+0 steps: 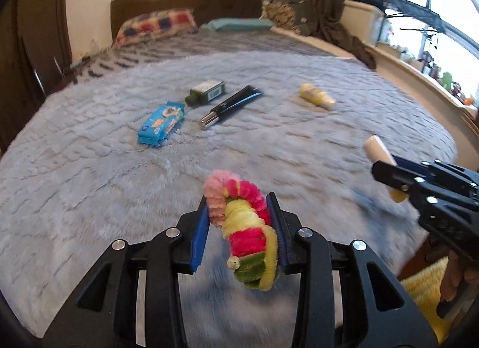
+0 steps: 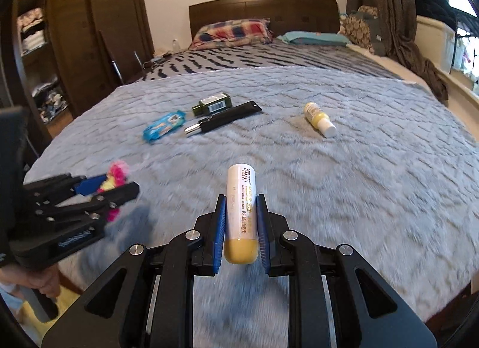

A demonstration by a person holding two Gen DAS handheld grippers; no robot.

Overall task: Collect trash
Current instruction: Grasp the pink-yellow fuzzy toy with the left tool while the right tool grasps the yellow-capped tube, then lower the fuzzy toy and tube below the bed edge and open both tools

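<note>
Left tongs point(image 1: 238, 222) clamp fuzzy scrunchie point(image 1: 245, 228); right tongs point(image 2: 241, 225) pinch lip-balm tube point(image 2: 241, 213) above bed point(image 1: 89, 183) near edge. Smooth tube may slip.

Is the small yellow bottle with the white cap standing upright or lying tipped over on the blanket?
Tipped over. The yellow bottle lies on its side on the grey blanket, white cap toward the camera, apart from the other items.
</note>
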